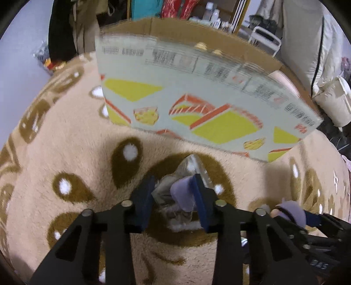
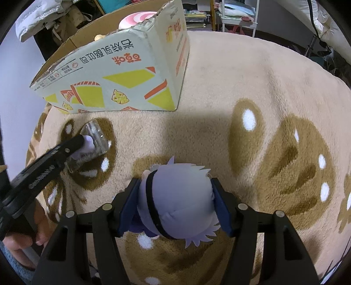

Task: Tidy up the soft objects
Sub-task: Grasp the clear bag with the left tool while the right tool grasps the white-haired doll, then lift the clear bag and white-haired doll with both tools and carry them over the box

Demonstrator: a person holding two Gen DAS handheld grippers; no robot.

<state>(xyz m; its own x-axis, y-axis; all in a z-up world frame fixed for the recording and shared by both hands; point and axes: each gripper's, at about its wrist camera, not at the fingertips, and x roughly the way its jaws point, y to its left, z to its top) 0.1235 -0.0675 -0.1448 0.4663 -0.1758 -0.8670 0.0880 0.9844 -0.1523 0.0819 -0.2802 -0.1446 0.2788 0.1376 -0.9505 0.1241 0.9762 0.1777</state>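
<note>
On fluffy blanket (image 2: 219, 87): open cardboard box (image 2: 122, 87), pink-white soft thing (image 2: 137, 18) inside. Left claw (image 1: 173, 197) squeezing clear bagged toy (image 1: 175, 193). Right claw (image 2: 175, 206) hugging purple plush (image 2: 177, 201).

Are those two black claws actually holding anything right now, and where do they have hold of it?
Yes. The right gripper clamps a pale purple plush doll by the sides of its head. The left gripper pinches a small clear-wrapped purple toy around its middle.

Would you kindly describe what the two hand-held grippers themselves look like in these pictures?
Both are matte black frames with triangular cut-outs and round silver pivot pins. Each finger ends in a flat dark-blue pad. The left hand-held gripper shows pale lettering along its side in the right wrist view; the right hand-held gripper looks alike.
</note>
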